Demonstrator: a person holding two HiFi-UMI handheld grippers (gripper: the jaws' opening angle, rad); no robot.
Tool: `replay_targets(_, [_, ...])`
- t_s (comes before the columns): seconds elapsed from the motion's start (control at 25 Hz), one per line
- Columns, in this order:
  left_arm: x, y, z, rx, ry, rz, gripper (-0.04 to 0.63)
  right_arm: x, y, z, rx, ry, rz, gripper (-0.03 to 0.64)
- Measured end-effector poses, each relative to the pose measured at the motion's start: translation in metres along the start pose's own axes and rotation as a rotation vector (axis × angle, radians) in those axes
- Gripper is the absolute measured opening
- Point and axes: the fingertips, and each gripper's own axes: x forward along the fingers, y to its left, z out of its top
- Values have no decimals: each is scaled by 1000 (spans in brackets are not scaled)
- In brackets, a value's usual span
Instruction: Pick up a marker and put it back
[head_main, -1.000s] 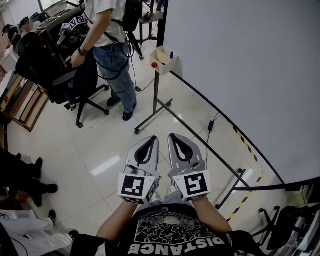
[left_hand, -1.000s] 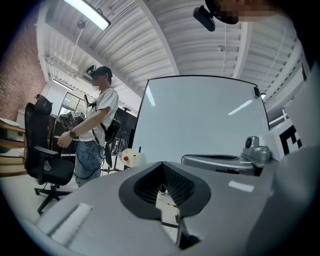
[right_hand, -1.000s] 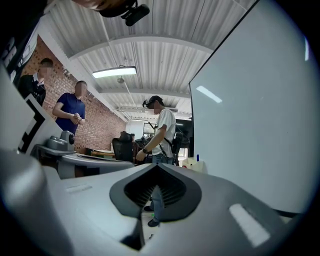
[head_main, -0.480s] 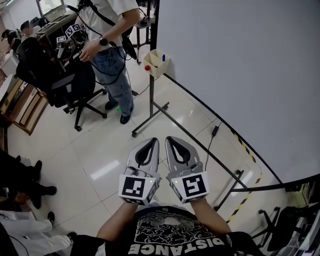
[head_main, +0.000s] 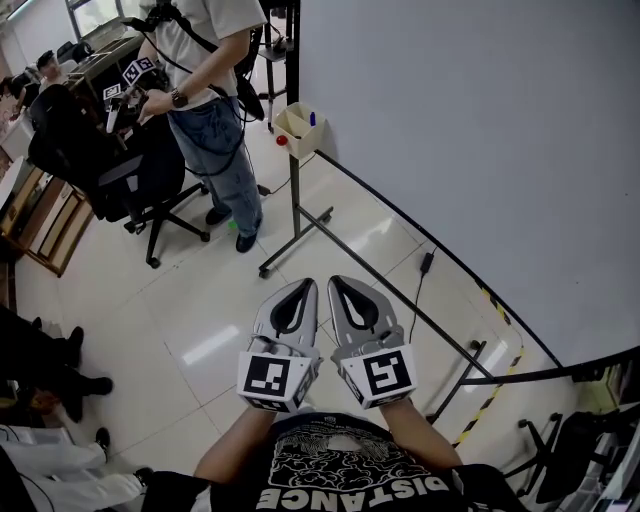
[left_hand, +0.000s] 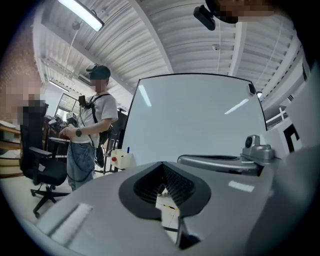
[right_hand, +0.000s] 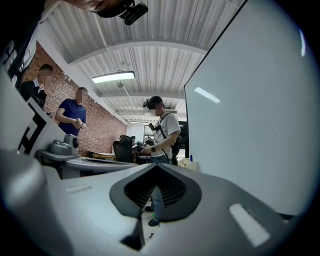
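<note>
A blue marker (head_main: 312, 118) stands upright in a cream tray (head_main: 292, 130), with a small red knob (head_main: 282, 140) on the tray's outer side. The tray is mounted at the near end of a whiteboard (head_main: 480, 150). A person in a white shirt (head_main: 205, 80) stands just beside the tray, and a black office chair (head_main: 125, 170) sits on that person's far side from the tray. Well apart from the tray, the left gripper (head_main: 298, 286) and the right gripper (head_main: 343, 283) are held side by side, pointing toward it. Each has its jaws pressed together with nothing between them.
</note>
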Motion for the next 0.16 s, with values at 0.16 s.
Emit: replay_targets(0.16, [1, -5, -6, 4, 0, -25, 6, -2, -2, -3, 4, 6, -4, 0])
